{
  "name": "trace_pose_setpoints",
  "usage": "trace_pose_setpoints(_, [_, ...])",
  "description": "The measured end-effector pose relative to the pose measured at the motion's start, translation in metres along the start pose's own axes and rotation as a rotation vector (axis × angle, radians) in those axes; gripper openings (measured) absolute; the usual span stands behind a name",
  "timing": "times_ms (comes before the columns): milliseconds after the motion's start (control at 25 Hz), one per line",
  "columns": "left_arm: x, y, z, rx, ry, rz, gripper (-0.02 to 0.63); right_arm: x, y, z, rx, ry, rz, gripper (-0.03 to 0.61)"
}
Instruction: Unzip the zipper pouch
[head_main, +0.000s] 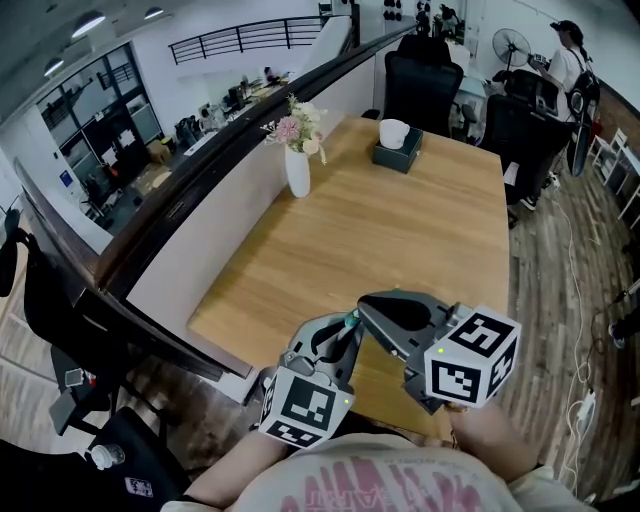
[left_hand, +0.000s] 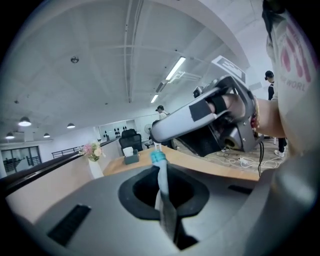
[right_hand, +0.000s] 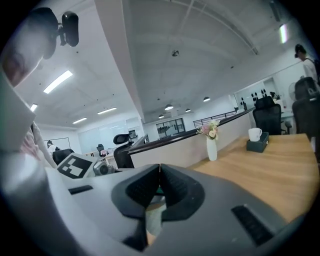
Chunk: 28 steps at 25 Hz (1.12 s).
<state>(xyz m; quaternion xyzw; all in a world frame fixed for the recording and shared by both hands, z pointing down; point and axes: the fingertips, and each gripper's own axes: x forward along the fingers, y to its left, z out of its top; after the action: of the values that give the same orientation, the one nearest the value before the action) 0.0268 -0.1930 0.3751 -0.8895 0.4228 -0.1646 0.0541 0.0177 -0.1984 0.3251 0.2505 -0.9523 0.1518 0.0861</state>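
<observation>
Right now both claws hang just over the near edge of the table (head_main: 400, 220), tip to tip and close to my chest. My left claw (left_hand: 161, 172) is clenched on the pouch (left_hand: 165, 210), which I see edge-on as a thin grey strip pinched flat between the pads. Its long axis runs straight out of that claw, up and away over the table, finishing in a teal end (left_hand: 158, 157). My right claw (right_hand: 159, 172) is clenched too, meeting the strip at that teal end, with pale fabric showing under its pads. I cannot make out the pull itself, but I judge it sits there. So the right claw does the drawing, along the strip's line, while the left anchors.
</observation>
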Motion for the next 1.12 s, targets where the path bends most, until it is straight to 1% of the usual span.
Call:
trace_pose_setpoints(80, [-0.001,0.000,0.002,-0.015,-0.008,-0.006,0.006,-0.001,0.001,0.001,-0.016,-0.005,-0.011,0.002])
trace_pose_setpoints(200, [0.000,-0.002,0.005,-0.075,-0.031,-0.024,0.006,-0.004,0.000,0.001,-0.035,-0.009,-0.026,0.002])
trace_pose_setpoints(400, [-0.001,-0.006,0.005,-0.174,-0.052,-0.052,0.006,-0.010,-0.001,-0.001,-0.030,-0.018,-0.039,0.002])
trace_pose_setpoints(640, [-0.002,-0.008,0.005,-0.180,-0.051,-0.061,0.006,-0.014,-0.002,-0.002,-0.050,-0.021,-0.067,0.002])
trace_pose_setpoints(1120, [-0.003,-0.013,0.006,-0.187,-0.055,-0.061,0.006,-0.022,-0.005,-0.003,-0.048,-0.040,-0.116,0.003])
